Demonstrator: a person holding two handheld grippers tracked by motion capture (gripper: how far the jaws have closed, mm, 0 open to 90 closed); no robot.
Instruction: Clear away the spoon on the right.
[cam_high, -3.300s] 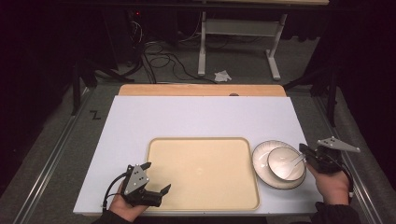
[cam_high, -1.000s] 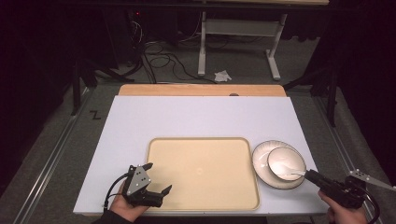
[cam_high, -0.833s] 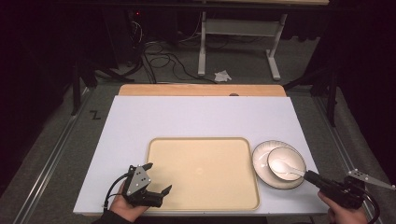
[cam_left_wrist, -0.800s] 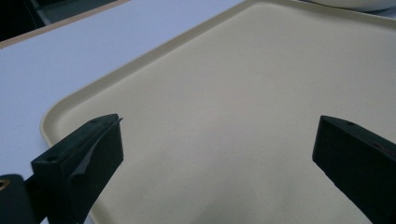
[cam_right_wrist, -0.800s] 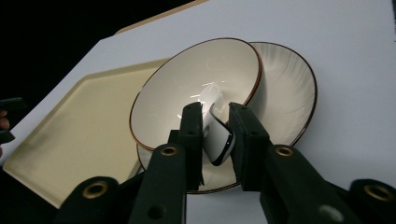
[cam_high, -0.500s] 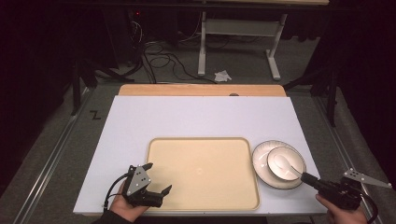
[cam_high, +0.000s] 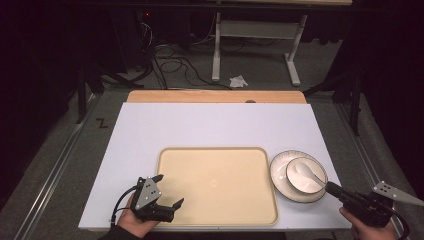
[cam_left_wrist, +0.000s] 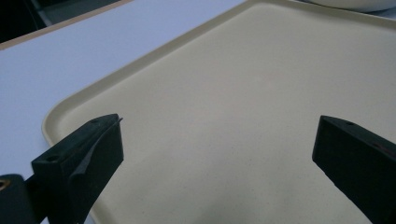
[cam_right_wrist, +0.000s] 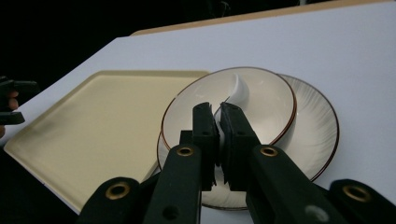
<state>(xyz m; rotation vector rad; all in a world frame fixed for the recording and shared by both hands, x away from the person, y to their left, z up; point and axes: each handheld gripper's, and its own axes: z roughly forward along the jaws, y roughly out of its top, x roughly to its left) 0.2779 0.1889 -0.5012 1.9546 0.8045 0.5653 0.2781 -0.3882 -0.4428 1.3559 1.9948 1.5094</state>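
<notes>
A white spoon (cam_high: 306, 170) lies in a white bowl (cam_high: 300, 182) that sits on a ribbed white plate (cam_high: 278, 172), right of a beige tray (cam_high: 218, 185). My right gripper (cam_high: 332, 189) reaches in from the near right and is shut on the spoon's handle. In the right gripper view the spoon (cam_right_wrist: 240, 88) rests in the bowl (cam_right_wrist: 271, 102), and its handle runs between the closed jaws of my right gripper (cam_right_wrist: 218, 116). My left gripper (cam_high: 170, 190) is open and holds nothing over the tray's near left corner. In its own view the left gripper (cam_left_wrist: 219, 140) stands above the bare tray (cam_left_wrist: 233, 84).
The white tabletop (cam_high: 210, 125) stretches beyond the tray to a wooden strip (cam_high: 215, 96) along its far edge. Cables and a desk frame (cam_high: 255, 45) stand on the floor behind. The other hand's gripper (cam_right_wrist: 11, 100) shows at the left edge of the right gripper view.
My right gripper has come down from the plate's right side to its near right and holds the spoon handle, shifting only slightly over the last second. The left gripper has stayed still.
</notes>
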